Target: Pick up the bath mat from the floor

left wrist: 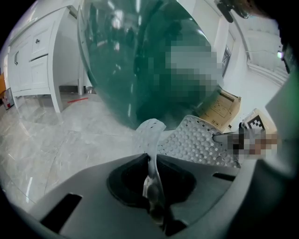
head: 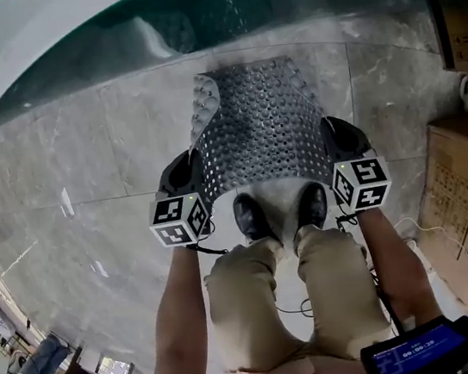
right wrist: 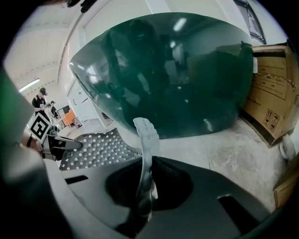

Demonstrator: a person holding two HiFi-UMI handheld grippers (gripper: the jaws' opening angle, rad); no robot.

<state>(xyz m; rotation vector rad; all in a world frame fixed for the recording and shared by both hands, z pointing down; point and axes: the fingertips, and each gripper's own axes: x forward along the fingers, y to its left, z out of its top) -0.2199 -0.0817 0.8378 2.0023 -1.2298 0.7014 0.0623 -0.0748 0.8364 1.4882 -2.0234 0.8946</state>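
Note:
The grey bath mat (head: pixel 264 125), dotted with holes, stretches from my two grippers toward the green tub. My left gripper (head: pixel 182 176) is shut on its near left corner and my right gripper (head: pixel 343 144) on its near right corner. In the left gripper view a thin mat edge (left wrist: pixel 152 140) rises out of the shut left gripper (left wrist: pixel 153 198), and the sheet (left wrist: pixel 198 142) runs off to the right. The right gripper view shows the same: the mat edge (right wrist: pixel 145 137) stands pinched in the shut right gripper (right wrist: pixel 144 200). The far left corner of the mat curls over.
The dark green tub (head: pixel 192 22) stands just beyond the mat. Cardboard boxes (head: pixel 465 191) line the right side. The person's two black shoes (head: pixel 251 216) stand on the marble floor (head: pixel 66 172) just behind the mat. A white cabinet (left wrist: pixel 32 51) is far left.

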